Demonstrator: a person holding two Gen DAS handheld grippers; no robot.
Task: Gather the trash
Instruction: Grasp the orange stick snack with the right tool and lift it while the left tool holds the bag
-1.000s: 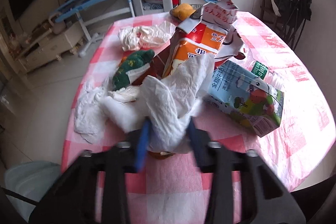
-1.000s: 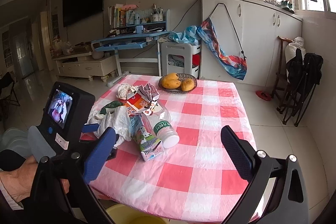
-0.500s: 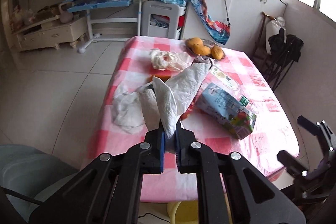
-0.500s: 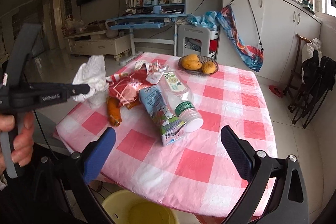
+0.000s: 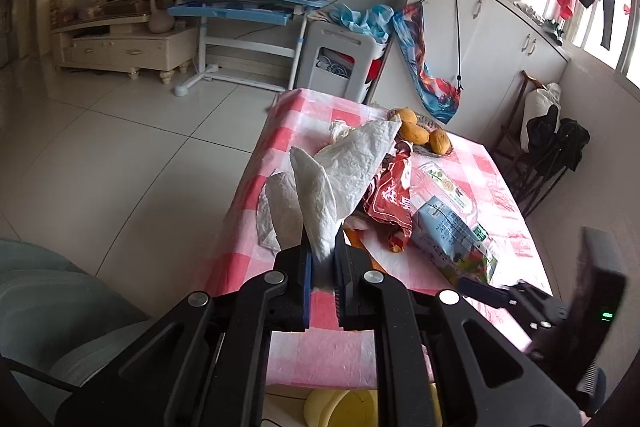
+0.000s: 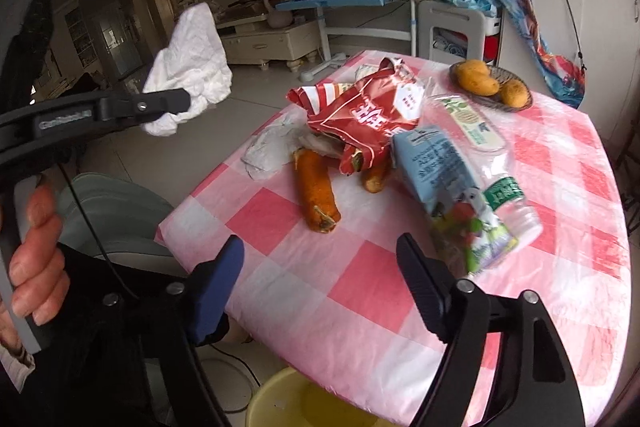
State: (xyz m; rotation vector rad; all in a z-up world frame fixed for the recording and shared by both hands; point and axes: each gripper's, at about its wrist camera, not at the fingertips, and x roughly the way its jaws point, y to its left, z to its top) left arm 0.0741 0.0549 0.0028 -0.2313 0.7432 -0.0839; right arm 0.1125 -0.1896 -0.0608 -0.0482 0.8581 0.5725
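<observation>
Progress: early | left gripper (image 5: pixel 322 269) fingers clamped on white tissue (image 6: pixel 192 75), lifted beside surface (image 6: pixel 360 287), not yet binned | right gripper (image 6: pixel 320 267) fingers apart, closing, empty | red wrapper (image 6: pixel 360 115), carton (image 6: pixel 444 179), bottle (image 6: pixel 480 131) remain | yellow bin (image 6: pixel 304 407) below surface edge.

Black left tool (image 5: pixel 322 267) and right tool (image 6: pixel 320 263) have blue pads, silver screws.
</observation>
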